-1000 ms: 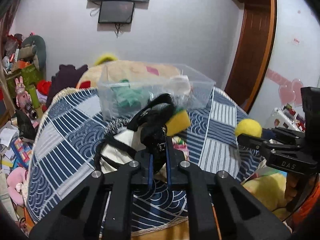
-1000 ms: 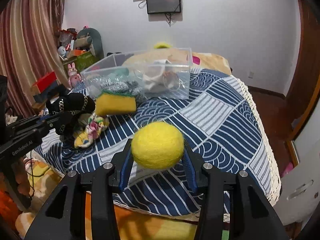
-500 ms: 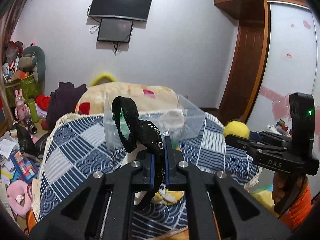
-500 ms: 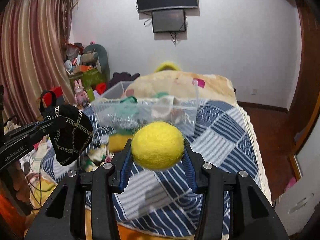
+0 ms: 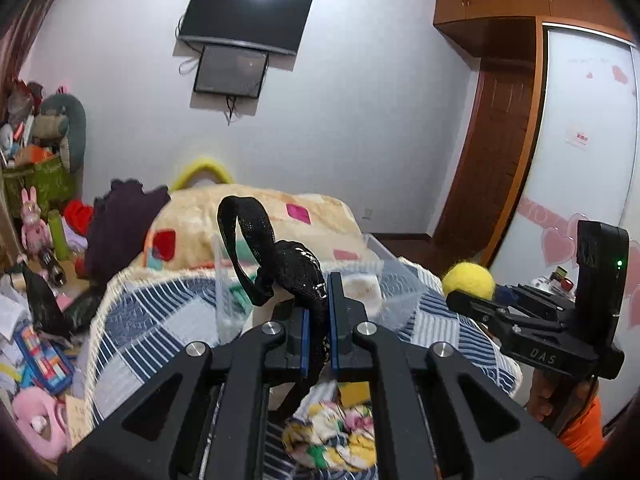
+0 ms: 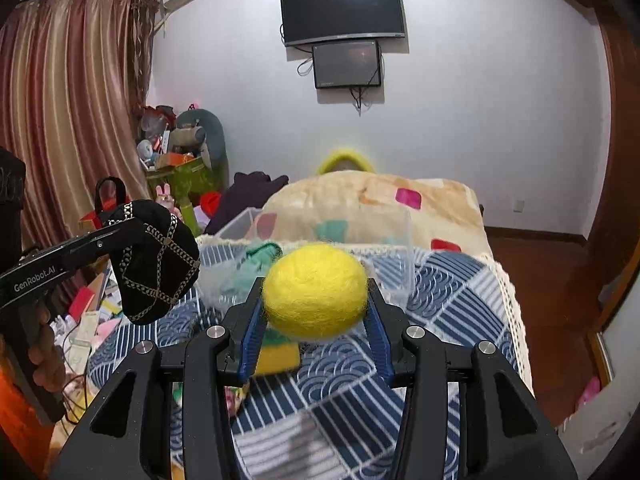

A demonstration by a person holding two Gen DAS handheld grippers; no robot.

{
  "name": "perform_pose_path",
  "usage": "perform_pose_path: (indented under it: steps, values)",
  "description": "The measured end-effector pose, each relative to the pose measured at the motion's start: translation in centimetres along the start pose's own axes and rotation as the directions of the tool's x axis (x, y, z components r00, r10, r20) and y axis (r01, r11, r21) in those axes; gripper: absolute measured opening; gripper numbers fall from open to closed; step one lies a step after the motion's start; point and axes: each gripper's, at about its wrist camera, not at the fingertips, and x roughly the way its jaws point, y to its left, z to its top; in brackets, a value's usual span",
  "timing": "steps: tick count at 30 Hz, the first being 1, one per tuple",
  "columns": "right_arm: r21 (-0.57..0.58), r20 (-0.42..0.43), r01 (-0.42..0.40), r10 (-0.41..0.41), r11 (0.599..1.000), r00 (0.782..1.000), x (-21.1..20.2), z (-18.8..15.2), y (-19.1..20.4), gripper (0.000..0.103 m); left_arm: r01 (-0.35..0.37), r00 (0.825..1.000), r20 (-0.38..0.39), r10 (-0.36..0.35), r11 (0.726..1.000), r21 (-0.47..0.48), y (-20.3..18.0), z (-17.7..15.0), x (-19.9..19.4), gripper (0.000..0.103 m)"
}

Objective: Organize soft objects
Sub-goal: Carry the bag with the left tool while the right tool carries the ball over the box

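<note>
A black pouch point(image 5: 298, 276) is clamped in the left tongs point(image 5: 317, 334). A yellow felt ball point(image 6: 315, 290) is gripped by the right tongs point(image 6: 316, 330), above the bed point(image 6: 452, 280).

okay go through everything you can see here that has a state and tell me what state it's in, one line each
left gripper: shut on the black pouch, held up off the bed.
black pouch: pinched, hanging in the air, strap looped above it.
right gripper: shut on the yellow felt ball.
yellow felt ball: gripped on both sides, off the bed.
clear plastic bin: open, no lid, already holding soft items.
yellow sponge: lying on the bedspread.
floral cloth: crumpled on the bedspread.
wall TV: screen dark.
</note>
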Motion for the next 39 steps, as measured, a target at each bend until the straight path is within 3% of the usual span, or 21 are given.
perform_pose_path:
  steps: [9,19,29,35,39]
  values:
    - [0.003,0.004,-0.041,0.041,0.999,0.999,3.5,2.6,0.7,0.042,-0.033,0.998,0.049,0.031,0.999,0.035,-0.1,2.5,2.6,0.007]
    - [-0.029,-0.049,-0.052,0.050,0.998,0.998,8.2,3.6,1.6,0.042,-0.058,0.998,0.012,0.058,0.997,0.052,1.2,2.5,8.1,0.007]
    - [-0.027,-0.175,-0.050,0.044,0.998,0.984,12.6,2.2,0.6,0.042,-0.021,0.996,-0.087,0.024,0.999,0.035,2.0,1.9,12.2,0.007]
    - [-0.039,-0.211,-0.042,0.032,0.998,0.977,13.4,1.8,0.5,0.042,0.002,0.980,-0.198,-0.008,1.000,-0.031,3.3,0.8,14.9,0.007]
    - [-0.048,-0.225,-0.037,0.025,0.998,0.974,13.7,1.8,0.6,0.043,-0.002,0.976,-0.216,-0.007,0.999,-0.044,3.5,0.4,15.3,0.007]
